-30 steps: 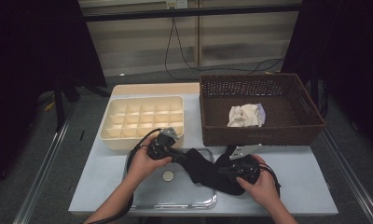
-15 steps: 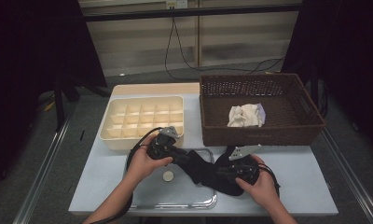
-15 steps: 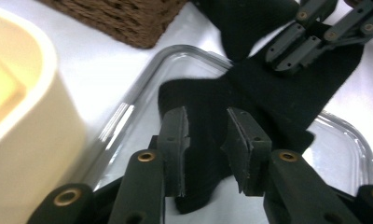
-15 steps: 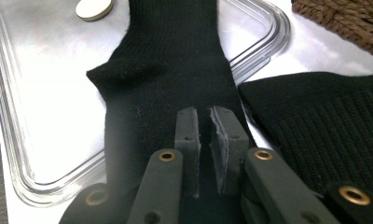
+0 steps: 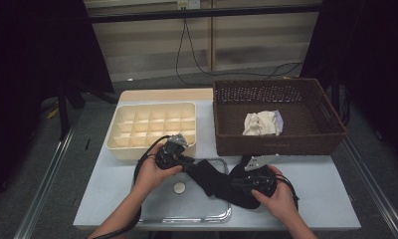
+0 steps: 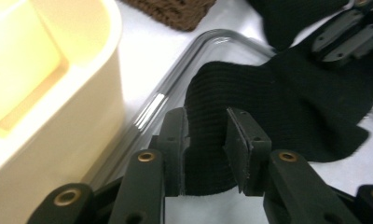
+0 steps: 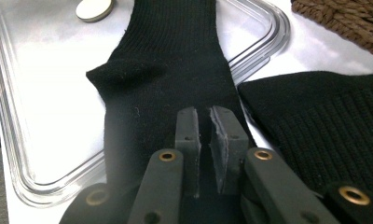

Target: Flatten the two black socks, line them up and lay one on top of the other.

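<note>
Both hand-held grippers pinch one black sock.

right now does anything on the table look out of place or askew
Mostly tidy. The black sock lies crooked, half on the clear tray and half over its rim, stretched between the left claw and right claw. A small round disc sits loose on the tray, and a crumpled white cloth lies in the wicker basket.
</note>
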The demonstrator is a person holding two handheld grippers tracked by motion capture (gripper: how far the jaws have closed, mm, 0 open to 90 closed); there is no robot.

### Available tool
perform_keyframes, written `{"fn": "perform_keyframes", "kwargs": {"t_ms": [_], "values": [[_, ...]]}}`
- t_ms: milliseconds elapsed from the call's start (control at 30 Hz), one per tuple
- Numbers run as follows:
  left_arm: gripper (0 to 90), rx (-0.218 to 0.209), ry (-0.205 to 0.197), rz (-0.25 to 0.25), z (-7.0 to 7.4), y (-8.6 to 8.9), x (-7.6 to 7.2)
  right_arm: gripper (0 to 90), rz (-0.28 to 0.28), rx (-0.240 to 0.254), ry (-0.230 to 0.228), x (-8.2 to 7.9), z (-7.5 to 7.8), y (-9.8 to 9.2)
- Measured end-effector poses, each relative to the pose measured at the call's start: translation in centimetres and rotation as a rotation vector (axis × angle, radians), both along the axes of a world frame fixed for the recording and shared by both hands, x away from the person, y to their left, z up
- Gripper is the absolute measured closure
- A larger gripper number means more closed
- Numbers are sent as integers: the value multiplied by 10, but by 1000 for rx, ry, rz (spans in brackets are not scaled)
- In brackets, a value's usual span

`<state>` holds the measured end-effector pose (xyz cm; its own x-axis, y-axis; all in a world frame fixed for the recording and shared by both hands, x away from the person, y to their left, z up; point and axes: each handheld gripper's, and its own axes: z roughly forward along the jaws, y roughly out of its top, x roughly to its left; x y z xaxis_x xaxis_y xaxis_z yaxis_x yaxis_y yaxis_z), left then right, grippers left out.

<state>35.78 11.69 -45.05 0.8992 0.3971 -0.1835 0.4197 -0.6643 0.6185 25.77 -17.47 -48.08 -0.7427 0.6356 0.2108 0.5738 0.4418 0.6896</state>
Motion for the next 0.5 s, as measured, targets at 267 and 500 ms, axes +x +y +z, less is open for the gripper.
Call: {"fn": "perform_keyframes", "kwargs": {"t_ms": [267, 500], "values": [[756, 17, 33, -12, -9, -5, -1, 819, 1, -2, -5, 0, 0, 0], [831, 63, 34, -20, -7, -5, -6, 818, 2, 0, -9, -1, 0, -1]]}}
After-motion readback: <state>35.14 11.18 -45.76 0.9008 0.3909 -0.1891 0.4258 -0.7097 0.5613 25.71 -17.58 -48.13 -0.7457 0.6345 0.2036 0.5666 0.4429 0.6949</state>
